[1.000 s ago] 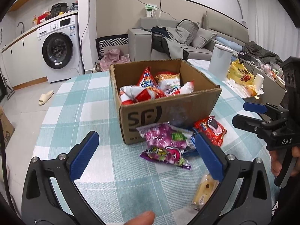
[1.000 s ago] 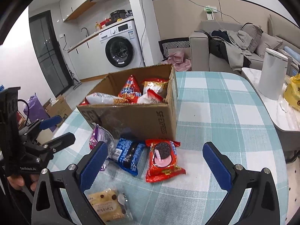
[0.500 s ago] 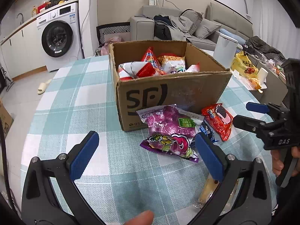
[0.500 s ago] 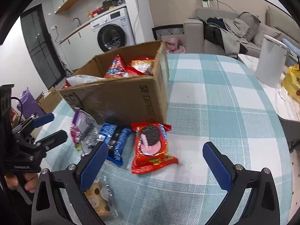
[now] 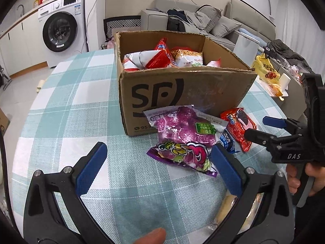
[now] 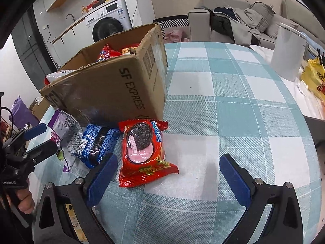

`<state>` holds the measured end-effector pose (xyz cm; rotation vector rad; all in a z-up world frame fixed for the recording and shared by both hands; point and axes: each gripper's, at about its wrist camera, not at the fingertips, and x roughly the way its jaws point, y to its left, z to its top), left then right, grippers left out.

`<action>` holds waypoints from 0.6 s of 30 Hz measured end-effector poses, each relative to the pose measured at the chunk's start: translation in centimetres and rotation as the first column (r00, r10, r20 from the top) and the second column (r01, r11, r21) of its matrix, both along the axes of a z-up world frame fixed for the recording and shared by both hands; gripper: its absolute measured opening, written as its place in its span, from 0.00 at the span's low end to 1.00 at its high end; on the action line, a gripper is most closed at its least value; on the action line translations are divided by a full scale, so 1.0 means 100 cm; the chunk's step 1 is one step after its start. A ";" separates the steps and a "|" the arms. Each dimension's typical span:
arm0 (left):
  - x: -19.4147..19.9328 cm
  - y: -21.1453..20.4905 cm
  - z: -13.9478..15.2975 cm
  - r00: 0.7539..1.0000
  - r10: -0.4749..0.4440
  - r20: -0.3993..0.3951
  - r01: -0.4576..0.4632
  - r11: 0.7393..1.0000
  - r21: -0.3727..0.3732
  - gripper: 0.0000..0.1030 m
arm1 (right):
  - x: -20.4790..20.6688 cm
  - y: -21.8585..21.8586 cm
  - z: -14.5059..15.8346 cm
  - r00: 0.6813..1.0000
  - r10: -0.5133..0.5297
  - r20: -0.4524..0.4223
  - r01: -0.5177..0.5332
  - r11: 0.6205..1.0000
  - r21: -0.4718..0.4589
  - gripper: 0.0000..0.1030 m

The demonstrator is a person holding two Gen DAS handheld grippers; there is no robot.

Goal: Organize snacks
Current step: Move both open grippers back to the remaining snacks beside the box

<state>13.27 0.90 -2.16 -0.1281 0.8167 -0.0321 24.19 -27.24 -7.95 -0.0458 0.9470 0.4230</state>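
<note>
A cardboard box (image 5: 182,93) (image 6: 113,89) holding several snack bags stands on the checked tablecloth. In front of it lie a purple snack bag (image 5: 182,140) (image 6: 65,126), a blue cookie pack (image 6: 95,144) (image 5: 227,142) and a red cookie pack (image 6: 144,152) (image 5: 237,128). A yellow cake pack (image 5: 225,207) lies near the table's front edge, partly hidden by my fingers. My left gripper (image 5: 158,168) is open just short of the purple bag. My right gripper (image 6: 168,179) is open low over the table, its left finger beside the red pack. Both are empty.
A white cylindrical container (image 6: 286,55) and a yellow plastic bag (image 6: 314,81) stand on a side table at the right. A washing machine (image 5: 61,30) and a sofa (image 5: 203,24) with clothes are behind the table. Bare tablecloth (image 6: 233,105) lies right of the box.
Both grippers have moved forward and lower toward the snacks in front of the box, which now look larger. Neither has closed, and the snacks have not shifted.
</note>
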 end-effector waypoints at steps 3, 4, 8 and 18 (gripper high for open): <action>0.005 0.001 -0.004 1.000 -0.005 -0.009 0.005 1.000 -0.006 0.99 | 0.002 0.003 -0.003 1.000 0.004 0.000 -0.004 1.000 -0.015 0.99; 0.006 0.001 -0.005 1.000 -0.007 -0.012 0.007 1.000 -0.006 0.99 | 0.002 0.004 -0.004 1.000 0.006 -0.001 -0.006 1.000 -0.019 0.98; 0.010 0.000 -0.010 1.000 -0.021 -0.023 0.020 1.000 -0.017 0.99 | 0.001 0.010 -0.008 1.000 0.021 -0.002 -0.021 0.999 -0.038 0.91; 0.025 0.002 -0.019 0.999 -0.007 -0.045 0.005 0.999 -0.039 0.99 | 0.001 0.017 -0.007 0.998 0.058 0.011 -0.058 0.998 -0.033 0.74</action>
